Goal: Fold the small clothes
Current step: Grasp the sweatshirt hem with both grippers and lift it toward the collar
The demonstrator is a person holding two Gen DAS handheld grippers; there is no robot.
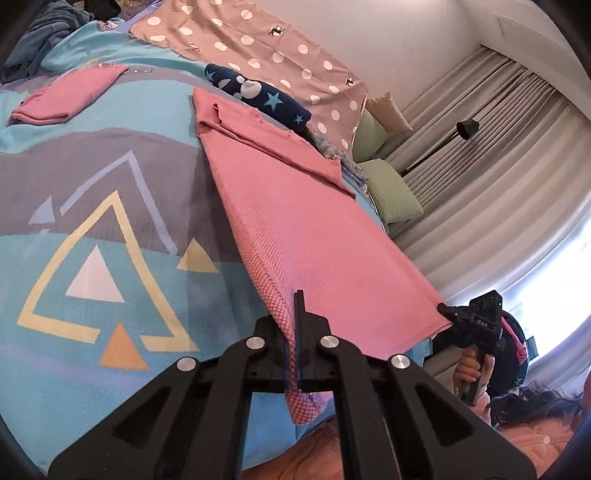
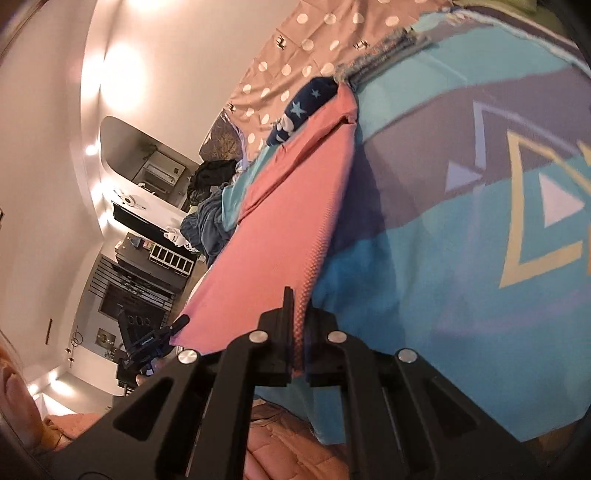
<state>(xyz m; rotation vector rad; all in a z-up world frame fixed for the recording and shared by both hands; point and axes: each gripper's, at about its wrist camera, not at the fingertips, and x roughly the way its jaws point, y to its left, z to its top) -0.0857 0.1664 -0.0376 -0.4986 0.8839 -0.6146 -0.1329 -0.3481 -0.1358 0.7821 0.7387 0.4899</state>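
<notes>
A pink knit garment (image 1: 295, 221) stretches from its far end, which lies on the bed, to a near hem raised off the cover. My left gripper (image 1: 297, 306) is shut on the hem's left corner. In the same view my right gripper (image 1: 445, 309), held by a hand, pinches the other corner. In the right wrist view the pink garment (image 2: 288, 206) runs away from my right gripper (image 2: 295, 302), shut on its corner, and my left gripper (image 2: 184, 320) holds the far corner. A folded pink garment (image 1: 62, 99) lies at the far left.
The bed cover (image 1: 110, 240) is blue and grey with triangles. A navy star-print cloth (image 1: 258, 96) lies beyond the garment, on a dotted blanket (image 1: 258, 44). A blue heap of clothes (image 1: 44, 33) sits far left. Green pillows (image 1: 391, 188), a lamp (image 1: 467, 129) and curtains stand right.
</notes>
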